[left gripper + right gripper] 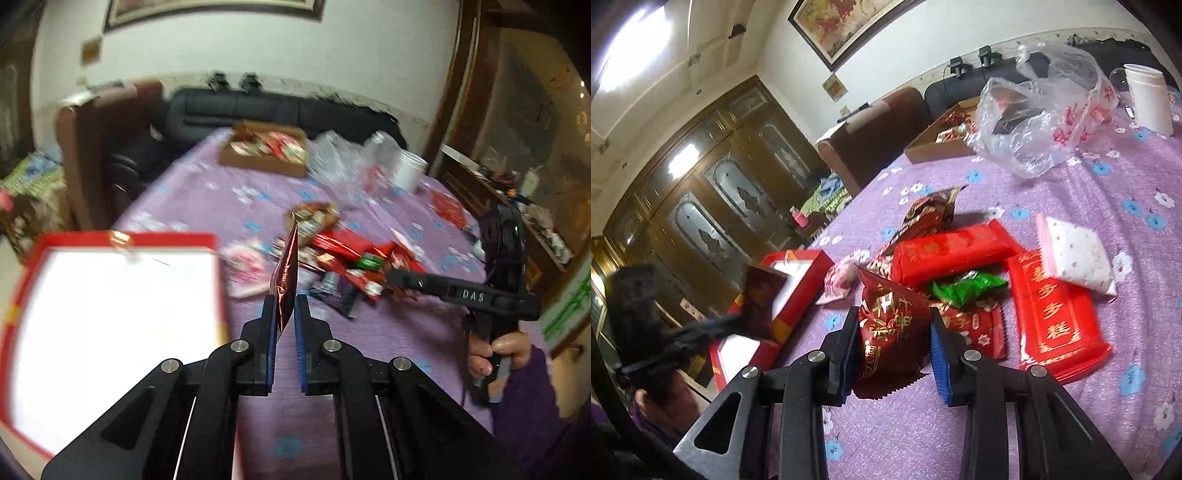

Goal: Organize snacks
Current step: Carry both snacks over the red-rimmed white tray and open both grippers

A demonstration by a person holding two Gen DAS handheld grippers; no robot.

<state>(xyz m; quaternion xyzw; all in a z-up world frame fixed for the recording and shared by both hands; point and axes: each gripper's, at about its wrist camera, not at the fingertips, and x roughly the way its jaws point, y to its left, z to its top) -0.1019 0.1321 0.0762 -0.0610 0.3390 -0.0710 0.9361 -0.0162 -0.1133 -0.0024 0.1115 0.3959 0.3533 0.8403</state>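
My left gripper point(285, 304) is shut on a dark red foil snack packet point(286, 273), held edge-on above the purple cloth, just right of the red box with a white inside point(118, 314). My right gripper point(894, 334) stands around a dark red snack bag with gold writing point(892, 336), its pads touching the bag's sides. A pile of snacks lies beyond: two long red packs point(955, 254) point(1056, 317), a green packet point(967, 286), a white packet point(1075, 254) and a brown bag point(925, 216). The right gripper also shows in the left wrist view point(397, 277).
A cardboard tray of snacks point(264, 149) sits at the table's far end. A clear plastic bag point(1045, 107) and a white jar point(1148, 98) stand far right. The red box point(792, 284) lies at the table's left edge. A brown chair point(96, 147) and dark sofa are behind.
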